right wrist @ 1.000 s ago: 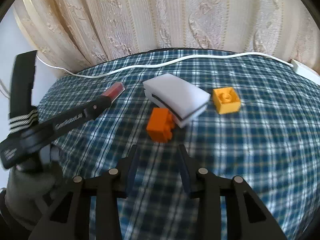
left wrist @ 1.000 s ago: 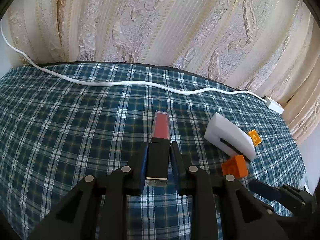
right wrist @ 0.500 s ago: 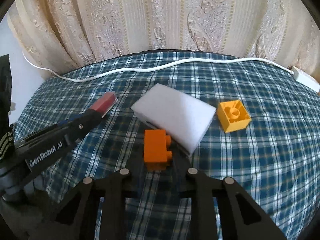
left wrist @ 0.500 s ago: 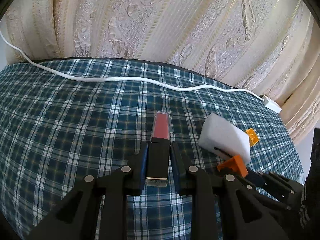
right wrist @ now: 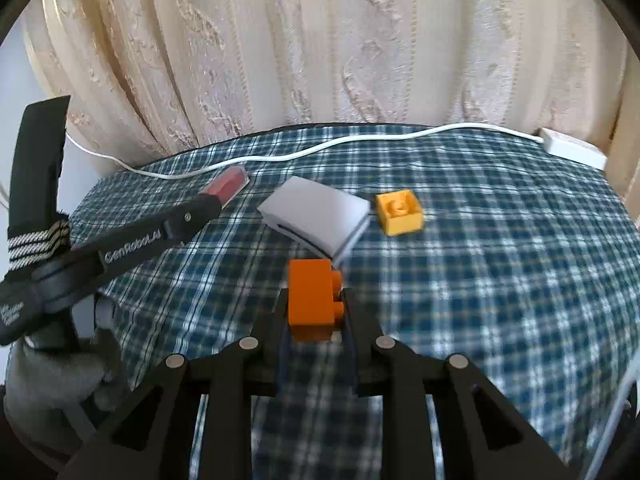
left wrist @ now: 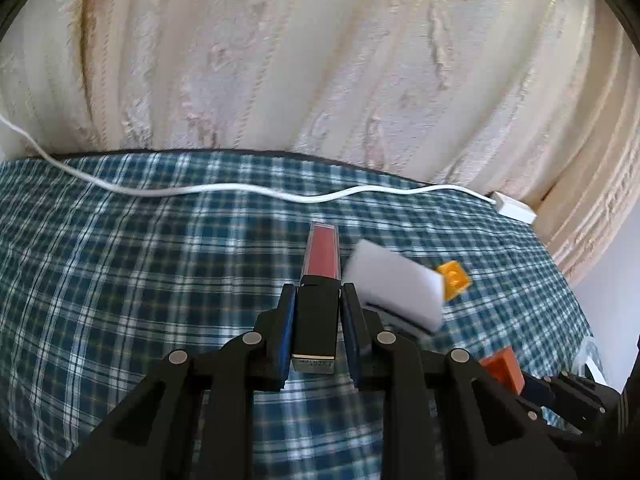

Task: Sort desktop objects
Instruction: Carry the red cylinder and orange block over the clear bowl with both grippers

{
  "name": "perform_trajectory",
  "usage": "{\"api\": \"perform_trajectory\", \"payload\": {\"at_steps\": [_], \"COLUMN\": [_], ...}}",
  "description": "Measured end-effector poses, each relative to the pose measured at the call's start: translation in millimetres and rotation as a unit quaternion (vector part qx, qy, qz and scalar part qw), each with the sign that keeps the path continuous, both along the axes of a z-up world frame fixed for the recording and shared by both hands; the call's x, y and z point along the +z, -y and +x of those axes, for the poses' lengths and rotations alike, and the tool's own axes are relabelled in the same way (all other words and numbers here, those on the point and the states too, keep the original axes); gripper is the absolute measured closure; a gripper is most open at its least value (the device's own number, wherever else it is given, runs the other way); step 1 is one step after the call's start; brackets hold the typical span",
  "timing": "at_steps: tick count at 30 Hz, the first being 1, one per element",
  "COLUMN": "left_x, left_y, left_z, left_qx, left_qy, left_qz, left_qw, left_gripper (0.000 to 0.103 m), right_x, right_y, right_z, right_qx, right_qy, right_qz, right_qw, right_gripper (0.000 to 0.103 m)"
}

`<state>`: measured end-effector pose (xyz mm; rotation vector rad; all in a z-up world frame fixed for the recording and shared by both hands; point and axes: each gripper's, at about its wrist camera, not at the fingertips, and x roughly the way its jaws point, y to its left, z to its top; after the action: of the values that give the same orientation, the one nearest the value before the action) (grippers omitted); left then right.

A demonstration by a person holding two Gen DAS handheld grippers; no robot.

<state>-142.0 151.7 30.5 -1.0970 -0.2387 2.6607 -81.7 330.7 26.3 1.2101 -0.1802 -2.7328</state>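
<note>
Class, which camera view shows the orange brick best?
The right wrist view: the orange brick sits large and central, clamped in the right gripper. The left wrist view shows only its corner near the lower right edge.

Behind the counter (left wrist: 120, 280) we see a cream curtain (left wrist: 320, 60) with a raised floral pattern, lit by daylight. A blue-green checked cloth (right wrist: 500, 240) covers the counter, and a white cable (left wrist: 240, 189) crosses its far edge.
</note>
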Motion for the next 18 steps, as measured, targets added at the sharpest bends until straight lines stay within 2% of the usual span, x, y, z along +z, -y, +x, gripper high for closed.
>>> {"api": "perform_trajectory", "payload": {"at_steps": [11, 18], "left_x": [18, 19], "left_y": [-56, -97], "left_z": [34, 64], "left_qx": [-0.084, -0.14], "left_qy": [-0.03, -0.025], "left_qz": [-0.007, -0.003], "left_qw": [0.996, 0.9899], "left_gripper": [0.079, 0.079], "right_x": [18, 27], "right_y": [-47, -99], "right_z": [61, 107], "right_qx": [-0.051, -0.107], "right_qy": [-0.023, -0.042], "right_qz": [-0.026, -0.045], "right_qw": [0.998, 0.992], "right_gripper": [0.078, 0.078]}}
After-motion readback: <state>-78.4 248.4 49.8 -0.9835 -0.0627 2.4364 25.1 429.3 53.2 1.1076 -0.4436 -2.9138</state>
